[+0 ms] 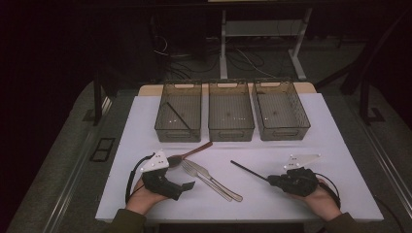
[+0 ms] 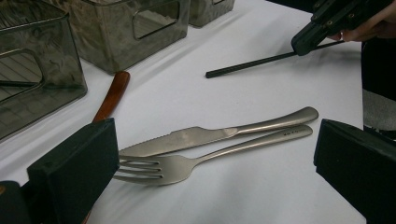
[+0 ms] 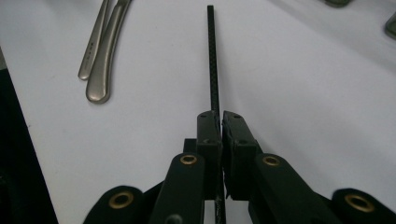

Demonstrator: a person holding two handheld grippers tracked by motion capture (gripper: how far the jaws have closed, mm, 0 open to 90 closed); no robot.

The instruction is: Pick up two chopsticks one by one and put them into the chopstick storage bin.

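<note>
A thin black chopstick (image 3: 213, 60) runs straight out from between the jaws of my right gripper (image 3: 220, 116), which is shut on it low over the white table (image 1: 145, 126). From above, that chopstick (image 1: 248, 171) points up-left from the right gripper (image 1: 272, 180). A steel fork (image 2: 187, 165) and knife (image 2: 210, 135) lie side by side ahead of my left gripper (image 2: 215, 172), which is open and holds nothing. In the high view the left gripper (image 1: 187, 187) rests left of the fork and knife (image 1: 214, 179). A brown-handled spoon (image 1: 192, 151) lies behind it.
Three dark see-through bins stand in a row at the back: left bin (image 1: 179, 110) with a black stick inside, middle bin (image 1: 230, 109), right bin (image 1: 281, 109). The table's front edge runs just under both hands.
</note>
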